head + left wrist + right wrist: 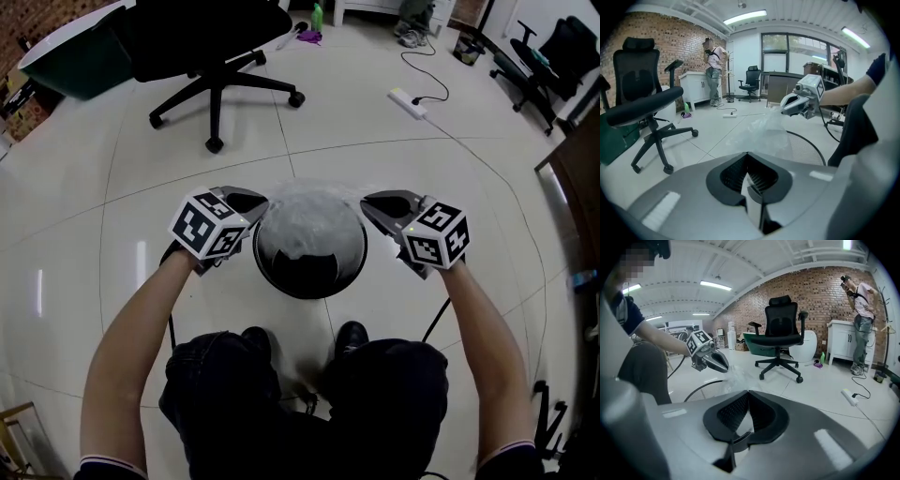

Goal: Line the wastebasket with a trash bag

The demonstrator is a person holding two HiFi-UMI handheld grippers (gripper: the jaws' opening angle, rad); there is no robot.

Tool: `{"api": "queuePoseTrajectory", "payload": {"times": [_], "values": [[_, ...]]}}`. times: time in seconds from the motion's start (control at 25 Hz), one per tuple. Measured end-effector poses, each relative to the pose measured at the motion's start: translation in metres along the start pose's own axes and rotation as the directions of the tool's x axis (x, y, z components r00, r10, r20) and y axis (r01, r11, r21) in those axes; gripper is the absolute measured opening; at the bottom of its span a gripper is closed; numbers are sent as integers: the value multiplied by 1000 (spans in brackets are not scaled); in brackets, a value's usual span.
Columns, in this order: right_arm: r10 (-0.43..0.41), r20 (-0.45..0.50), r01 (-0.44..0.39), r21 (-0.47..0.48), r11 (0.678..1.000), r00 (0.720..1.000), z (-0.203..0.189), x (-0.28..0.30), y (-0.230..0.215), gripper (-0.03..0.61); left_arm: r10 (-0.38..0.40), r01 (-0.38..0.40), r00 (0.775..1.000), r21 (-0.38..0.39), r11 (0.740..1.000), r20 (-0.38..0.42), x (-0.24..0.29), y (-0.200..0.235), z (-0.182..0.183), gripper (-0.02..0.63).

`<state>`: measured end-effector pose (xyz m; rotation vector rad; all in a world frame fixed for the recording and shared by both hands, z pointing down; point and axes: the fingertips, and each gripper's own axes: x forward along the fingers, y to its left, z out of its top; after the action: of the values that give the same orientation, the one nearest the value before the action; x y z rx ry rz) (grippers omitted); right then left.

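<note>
A round black mesh wastebasket (323,281) stands on the floor between the person's knees. A clear trash bag (309,217) is spread over its far side and top. My left gripper (263,201) is at the basket's left rim and my right gripper (367,202) at its right rim, each shut on an edge of the bag. In the left gripper view the film (764,133) stretches from my closed jaws across to the right gripper (784,109) above the basket rim (812,149). In the right gripper view the bag (736,377) runs toward the left gripper (724,366).
A black office chair (214,42) stands on the tiled floor beyond the basket, with a green bin (70,64) to its left. A power strip (408,101) and cable lie at far right. A person (860,319) stands by a white cabinet. Shoes (351,334) are close behind the basket.
</note>
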<state>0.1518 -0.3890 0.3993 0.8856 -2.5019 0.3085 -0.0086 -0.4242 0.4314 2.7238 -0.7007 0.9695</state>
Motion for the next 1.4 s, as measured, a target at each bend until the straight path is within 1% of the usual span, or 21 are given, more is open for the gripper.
{"api": "queuePoseTrajectory", "payload": {"times": [0.08,0.24,0.4,0.68,0.92,1.04,1.2,1.4], "values": [[27,-19,-27,-21,999,999,-8,-8,18,2,-10,10,1000,1,1000,5,-9,-12,-4,12],[95,-92,-100,-62,993,991,-39,-20,56,2,-54,54,999,0,999,-2,-26,-42,-21,12],[149,-125,-158,-63,985,981,-63,-25,83,2,-77,77,997,-7,997,-24,-38,-64,-44,12],[249,-185,-266,-75,961,951,-86,-26,116,2,-58,54,997,-81,995,-44,-50,-97,-85,12],[325,-249,-356,-89,930,912,-111,-30,141,2,-38,28,997,-143,989,-68,-55,-130,-111,12],[341,-280,-377,-86,922,898,-127,-31,145,2,-21,5,996,-172,985,-91,-52,-141,-124,12],[344,-295,-381,-77,922,892,-144,-29,141,2,-2,-21,993,-196,980,-120,-42,-152,-134,12],[341,-334,-386,-77,919,879,-162,-23,132,2,-10,-26,989,-240,971,-148,-23,-162,-147,12]]}}
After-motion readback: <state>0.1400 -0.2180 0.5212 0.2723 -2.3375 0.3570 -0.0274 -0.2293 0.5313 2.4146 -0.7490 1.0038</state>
